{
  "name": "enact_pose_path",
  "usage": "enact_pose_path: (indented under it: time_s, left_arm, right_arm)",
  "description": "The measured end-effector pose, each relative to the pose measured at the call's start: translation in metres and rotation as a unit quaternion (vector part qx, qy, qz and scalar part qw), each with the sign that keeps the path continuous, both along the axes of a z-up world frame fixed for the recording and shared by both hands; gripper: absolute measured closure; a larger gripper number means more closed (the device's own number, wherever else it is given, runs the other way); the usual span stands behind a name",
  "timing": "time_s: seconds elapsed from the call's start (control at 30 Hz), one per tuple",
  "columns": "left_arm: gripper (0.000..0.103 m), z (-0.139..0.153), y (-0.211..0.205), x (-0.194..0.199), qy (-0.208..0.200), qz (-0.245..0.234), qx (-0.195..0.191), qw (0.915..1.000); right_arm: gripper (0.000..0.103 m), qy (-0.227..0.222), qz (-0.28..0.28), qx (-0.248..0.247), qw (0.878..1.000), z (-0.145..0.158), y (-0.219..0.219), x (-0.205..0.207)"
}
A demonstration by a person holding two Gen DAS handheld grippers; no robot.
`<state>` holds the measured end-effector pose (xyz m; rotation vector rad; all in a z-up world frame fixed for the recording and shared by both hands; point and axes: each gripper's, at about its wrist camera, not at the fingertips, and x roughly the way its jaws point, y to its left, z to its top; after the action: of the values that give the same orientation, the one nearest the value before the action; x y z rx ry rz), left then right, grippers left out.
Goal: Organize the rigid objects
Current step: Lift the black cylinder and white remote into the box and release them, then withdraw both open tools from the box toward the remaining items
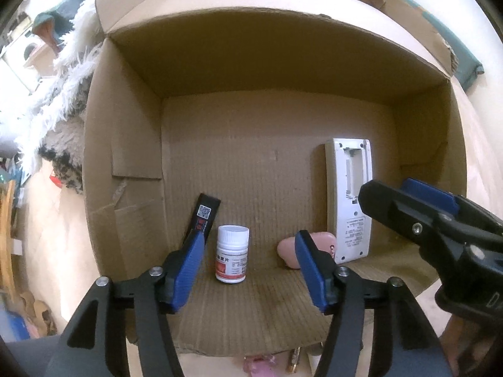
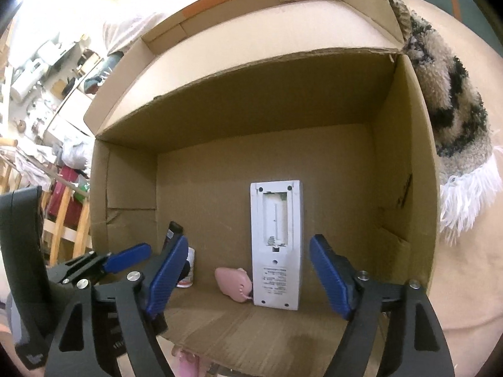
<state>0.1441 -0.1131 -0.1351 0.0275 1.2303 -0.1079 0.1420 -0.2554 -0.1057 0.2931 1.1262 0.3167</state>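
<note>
Left wrist view shows the left hand-held gripper [image 1: 248, 270] spread apart and empty before the pill bottle [image 1: 232, 254] standing on the cardboard box [image 1: 125, 144] floor, left of the white remote [image 1: 349, 201], where a careless closing could topple it; the right hand-held gripper [image 2: 248, 279] is likewise apart.

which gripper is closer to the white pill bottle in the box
Left. The left gripper is open with the white pill bottle standing just ahead between its fingers. The right gripper is open and lined up on the white remote, with the bottle off to its left.
</note>
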Motion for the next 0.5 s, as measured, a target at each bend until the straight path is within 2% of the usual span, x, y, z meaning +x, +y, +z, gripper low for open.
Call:
enact_pose_path:
  time_s: [0.43,0.5]
  left_arm:
    - [0.046,0.0060,0.0031,0.0025,0.002,-0.002,0.005,1.0000]
    - [0.046,0.0073,0.0055,0.0027,-0.007,0.002,0.027,0.9996]
  right_arm:
    - [0.019,0.001,0.004,-0.007,1.000,0.0003,0.0003,0.0023]
    - [0.019,0.002,0.005,-0.007,1.000,0.0002,0.0013,0.0024]
